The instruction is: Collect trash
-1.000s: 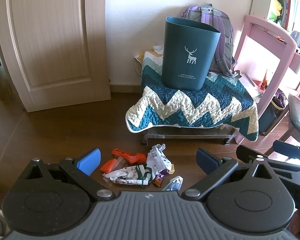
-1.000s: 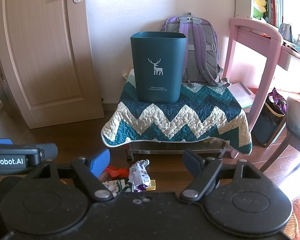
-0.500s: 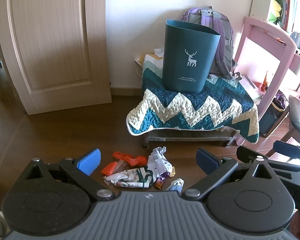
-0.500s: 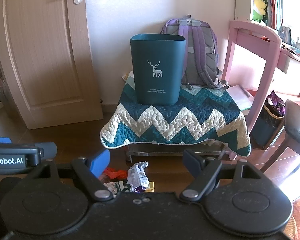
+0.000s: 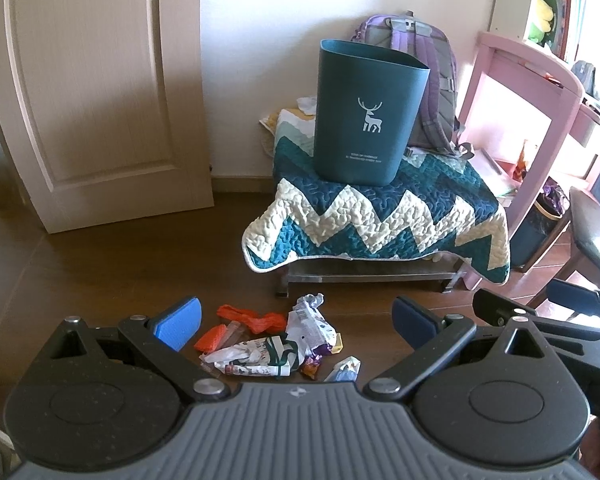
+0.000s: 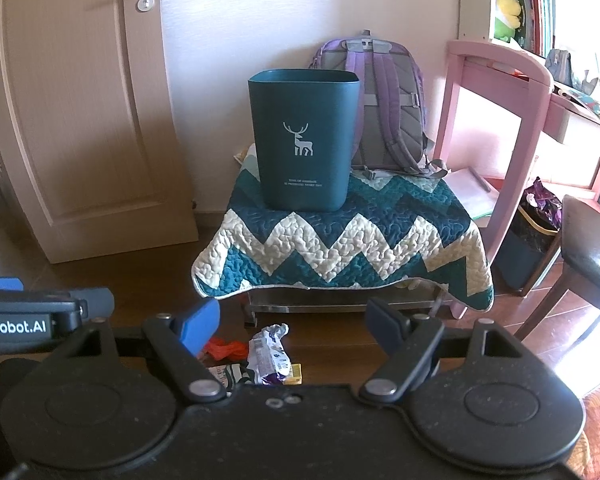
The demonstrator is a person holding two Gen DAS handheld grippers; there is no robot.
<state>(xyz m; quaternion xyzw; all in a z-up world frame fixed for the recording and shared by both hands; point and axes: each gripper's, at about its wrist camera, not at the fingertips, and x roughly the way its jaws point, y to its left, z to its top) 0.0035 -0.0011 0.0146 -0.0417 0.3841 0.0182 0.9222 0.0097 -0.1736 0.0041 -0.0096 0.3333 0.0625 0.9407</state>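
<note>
A pile of trash lies on the brown wooden floor: a crumpled white wrapper (image 5: 310,320) (image 6: 269,352), an orange strip (image 5: 252,318) (image 6: 222,349), a printed paper wad (image 5: 256,358) and small scraps. A dark teal bin with a white deer (image 5: 366,114) (image 6: 302,140) stands upright on a low table under a teal and cream zigzag quilt (image 5: 380,220) (image 6: 340,240). My left gripper (image 5: 296,322) hangs open above the pile, holding nothing. My right gripper (image 6: 294,326) is open too, above the pile's right side; it shows at the right edge of the left wrist view (image 5: 540,304).
A purple backpack (image 6: 384,104) leans on the wall behind the bin. A beige door (image 6: 80,112) is shut at left. A pink desk frame (image 6: 500,128), a dark bag (image 6: 534,236) under it and a dark chair (image 6: 592,248) crowd the right.
Both grippers have drawn back and risen slightly, so the quilt-covered table and bin look farther away. The trash pile has not moved. Both stay open.
</note>
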